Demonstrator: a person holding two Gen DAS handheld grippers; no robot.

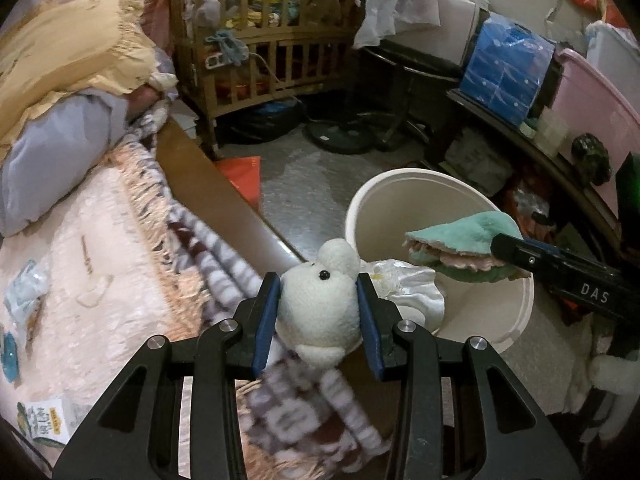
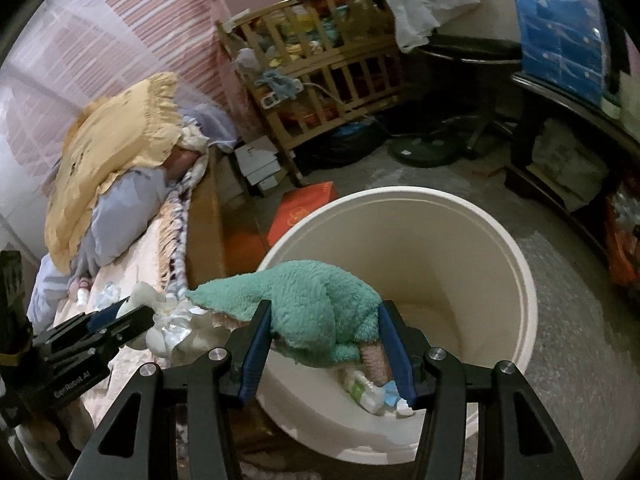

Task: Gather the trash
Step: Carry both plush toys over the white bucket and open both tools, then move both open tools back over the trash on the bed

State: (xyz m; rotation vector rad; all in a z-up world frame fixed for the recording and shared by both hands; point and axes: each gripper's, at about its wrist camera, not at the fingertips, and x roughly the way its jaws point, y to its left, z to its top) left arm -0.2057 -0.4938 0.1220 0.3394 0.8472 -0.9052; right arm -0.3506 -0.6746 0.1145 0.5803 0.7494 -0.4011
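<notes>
Clamped between the blue pads of the left gripper [image 1: 319,306] in the left wrist view is the head of a cream plush toy [image 1: 320,304], its black eye facing up. A white crinkled wrapper [image 1: 404,292] lies just behind the toy, over the near rim of the cream bucket [image 1: 400,184] that stands on the grey floor beside the bed [image 1: 100,260]. At right, the right gripper [image 1: 504,246] reaches in over the bucket with a teal plush toy [image 1: 460,240] in its tip.

From the right wrist, the right gripper's pads press on both sides of the teal plush toy [image 2: 316,312], which hangs over the bucket's [image 2: 500,240] near-left rim. Inside the bucket, at the bottom, lie small pieces of trash [image 2: 372,394], possibly wrappers; the blur leaves their kind unclear. The left gripper [image 2: 120,316] enters from the left, carrying the cream plush toy [image 2: 148,296] and wrapper [image 2: 176,328] just outside the rim. A wooden crib [image 2: 320,80] stands at the back.
</notes>
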